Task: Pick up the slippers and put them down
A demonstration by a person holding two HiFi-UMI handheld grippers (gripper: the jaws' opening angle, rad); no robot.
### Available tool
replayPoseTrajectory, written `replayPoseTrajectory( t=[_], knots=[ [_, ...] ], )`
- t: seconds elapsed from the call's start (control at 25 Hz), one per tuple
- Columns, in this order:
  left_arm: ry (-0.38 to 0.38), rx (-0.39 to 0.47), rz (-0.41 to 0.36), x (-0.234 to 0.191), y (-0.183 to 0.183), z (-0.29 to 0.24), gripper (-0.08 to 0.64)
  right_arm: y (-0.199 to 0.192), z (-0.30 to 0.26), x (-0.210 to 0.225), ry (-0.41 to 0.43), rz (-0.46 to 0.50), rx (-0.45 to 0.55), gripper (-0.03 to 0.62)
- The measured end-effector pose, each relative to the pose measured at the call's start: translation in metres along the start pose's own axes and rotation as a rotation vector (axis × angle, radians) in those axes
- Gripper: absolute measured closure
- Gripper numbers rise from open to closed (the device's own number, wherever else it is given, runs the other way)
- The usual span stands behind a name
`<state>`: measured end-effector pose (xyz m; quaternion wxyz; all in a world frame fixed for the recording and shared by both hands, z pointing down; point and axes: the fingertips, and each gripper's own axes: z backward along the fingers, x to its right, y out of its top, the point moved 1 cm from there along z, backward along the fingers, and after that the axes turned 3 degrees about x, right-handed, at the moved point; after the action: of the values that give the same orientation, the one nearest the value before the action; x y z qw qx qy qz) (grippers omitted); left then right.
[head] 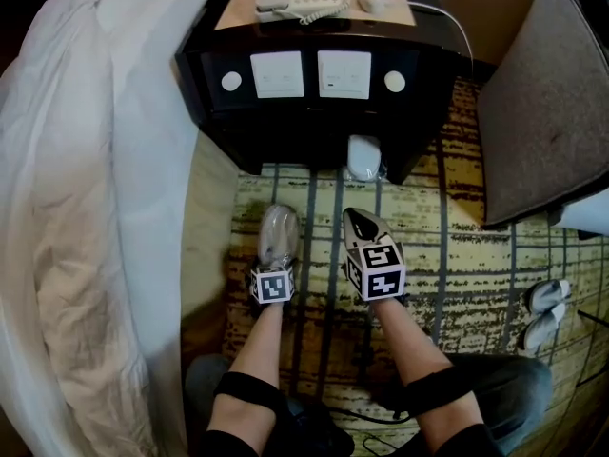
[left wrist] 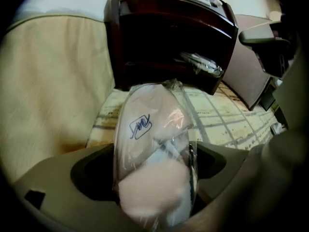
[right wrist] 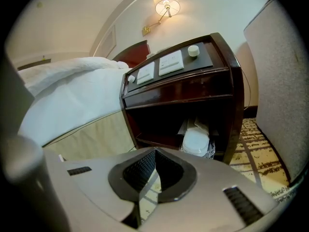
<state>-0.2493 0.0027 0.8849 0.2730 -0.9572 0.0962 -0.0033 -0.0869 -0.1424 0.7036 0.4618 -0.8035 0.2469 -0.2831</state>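
The step in hand looks like the pick-up. The left gripper (head: 275,259) has its jaws set fairly wide and closed against both sides of a plastic-wrapped pack of white slippers (left wrist: 150,149), which fills the gap between them. The pack points away from the person toward the dark nightstand (head: 314,112), over the striped carpet (head: 476,284) just right of the bed (head: 86,208); whether it has cleared the carpet cannot be told. The right gripper (head: 363,227) hangs just to its right with jaws pressed together and nothing in them. A second wrapped pack (right wrist: 196,141) sits on the nightstand's low shelf, farther off. The next move probably calls for a steady grip on the slippery wrap, then lowering the pack flat on the carpet before letting go.
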Motion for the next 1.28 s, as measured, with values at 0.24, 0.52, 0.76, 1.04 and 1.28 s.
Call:
replayPoseTrajectory(
  t=[0.24,0.52,0.76,1.04,1.28],
  knots=[
    [-0.026,0.080,-0.076,0.019,0.090,0.013,0.115,0.015,0.007,0.012,-0.034,-0.010,0.033,0.592],
    [-0.059,0.121,-0.122,0.035,0.173,0.006,0.120,0.013,0.017,0.035,-0.076,-0.024,0.042,0.592],
    [-0.057,0.125,-0.140,0.040,0.222,-0.010,0.120,0.013,0.021,0.035,-0.068,-0.027,0.044,0.592],
    [-0.056,0.127,-0.163,0.054,0.276,-0.039,0.120,0.017,0.018,0.034,-0.041,0.001,0.055,0.592],
    [-0.043,0.178,-0.197,0.058,0.300,-0.065,0.120,0.017,0.020,0.031,-0.017,0.023,0.064,0.592]
  ],
)
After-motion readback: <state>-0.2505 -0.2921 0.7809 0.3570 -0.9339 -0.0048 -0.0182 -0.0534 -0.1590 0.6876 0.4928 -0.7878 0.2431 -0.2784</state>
